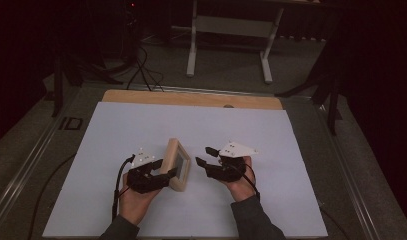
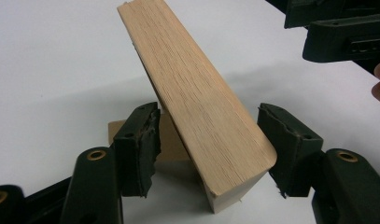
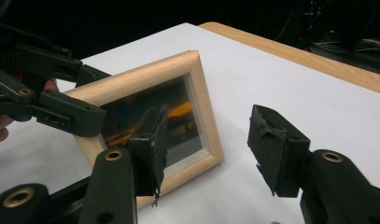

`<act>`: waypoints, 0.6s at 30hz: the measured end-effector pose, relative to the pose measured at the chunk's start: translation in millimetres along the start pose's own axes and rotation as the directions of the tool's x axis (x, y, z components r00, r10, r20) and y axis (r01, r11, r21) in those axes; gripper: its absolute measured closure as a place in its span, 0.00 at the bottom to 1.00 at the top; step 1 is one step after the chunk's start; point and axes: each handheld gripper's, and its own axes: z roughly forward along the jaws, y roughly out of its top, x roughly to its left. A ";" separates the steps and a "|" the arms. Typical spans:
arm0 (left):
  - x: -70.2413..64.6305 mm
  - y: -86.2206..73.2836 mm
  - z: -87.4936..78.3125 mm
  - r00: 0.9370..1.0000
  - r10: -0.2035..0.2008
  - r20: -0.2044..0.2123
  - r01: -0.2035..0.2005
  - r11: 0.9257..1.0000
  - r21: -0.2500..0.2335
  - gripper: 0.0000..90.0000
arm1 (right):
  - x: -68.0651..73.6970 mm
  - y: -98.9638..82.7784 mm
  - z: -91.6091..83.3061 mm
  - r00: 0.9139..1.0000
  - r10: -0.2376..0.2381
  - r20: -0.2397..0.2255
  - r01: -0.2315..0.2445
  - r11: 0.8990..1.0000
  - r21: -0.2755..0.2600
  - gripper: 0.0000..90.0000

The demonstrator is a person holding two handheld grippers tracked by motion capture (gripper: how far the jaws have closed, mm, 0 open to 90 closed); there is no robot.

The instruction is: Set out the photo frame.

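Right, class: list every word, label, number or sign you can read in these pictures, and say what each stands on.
None can be read.
The picture frame holds a dark picture with an orange streak; whether that is lettering is too blurred to tell.
The frame's wooden edge, the white table cover and the grippers' fingers bear no writing.

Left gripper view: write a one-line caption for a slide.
Wooden frame stands edge-on between the open left claw on a white table.
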 end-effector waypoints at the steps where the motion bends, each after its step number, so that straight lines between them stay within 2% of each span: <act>1: 0.0 0.1 0.1 1.000 0.000 0.004 0.000 1.000 0.001 0.46 | -0.1 0.0 0.0 1.000 0.000 0.000 0.000 1.000 0.000 0.52; 7: -0.5 0.2 0.6 1.000 0.000 0.016 0.000 1.000 0.006 0.51 | -0.1 0.0 -0.2 1.000 -0.001 0.002 0.001 1.000 0.001 0.52; 18: 0.1 0.5 0.9 1.000 -0.009 0.025 0.008 1.000 0.013 0.52 | -1.3 0.6 -1.9 1.000 0.003 0.007 -0.003 1.000 -0.006 0.52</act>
